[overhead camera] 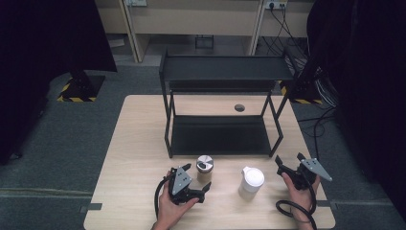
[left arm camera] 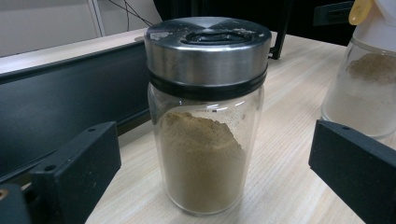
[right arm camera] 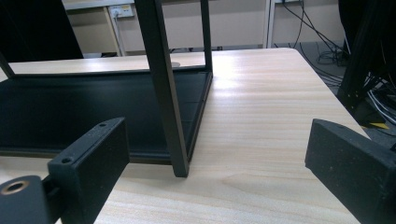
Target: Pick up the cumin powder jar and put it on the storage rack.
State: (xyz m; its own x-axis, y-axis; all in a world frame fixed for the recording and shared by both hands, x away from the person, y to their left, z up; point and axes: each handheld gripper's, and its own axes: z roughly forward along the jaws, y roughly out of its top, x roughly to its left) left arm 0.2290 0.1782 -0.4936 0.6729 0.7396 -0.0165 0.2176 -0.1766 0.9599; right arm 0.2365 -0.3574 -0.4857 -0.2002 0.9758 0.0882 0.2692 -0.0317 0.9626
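My left gripper [overhead camera: 194, 178] sits just in front of the rack [overhead camera: 225, 72], with the spice jar [overhead camera: 205, 166] right beside its tips on the rack side. In the left gripper view that jar [left arm camera: 205, 116] stands dead centre between my two black jaws, which are spread wide with bare table showing on both sides of the glass, so I am released there and grasping nothing. The jar stands upright, steel lid on top, brown powder filling roughly the lower half; its long axis runs straight up from the table, crossways to my line of approach. That is the relation that matters: the jar lies straight ahead of the left gripper, so I judge a short push forward and a squeeze on the glass below the lid would take it.

My right gripper [overhead camera: 292, 168] rests near the rack's front right leg, jaws likewise apart and empty, looking along that leg [right arm camera: 166, 93]. The white-lidded jar [overhead camera: 251, 182] stands between the two grippers, closer to the right one. From the high view I cannot quite tell whether the left jaw tips already flank the spice jar or stop just short.
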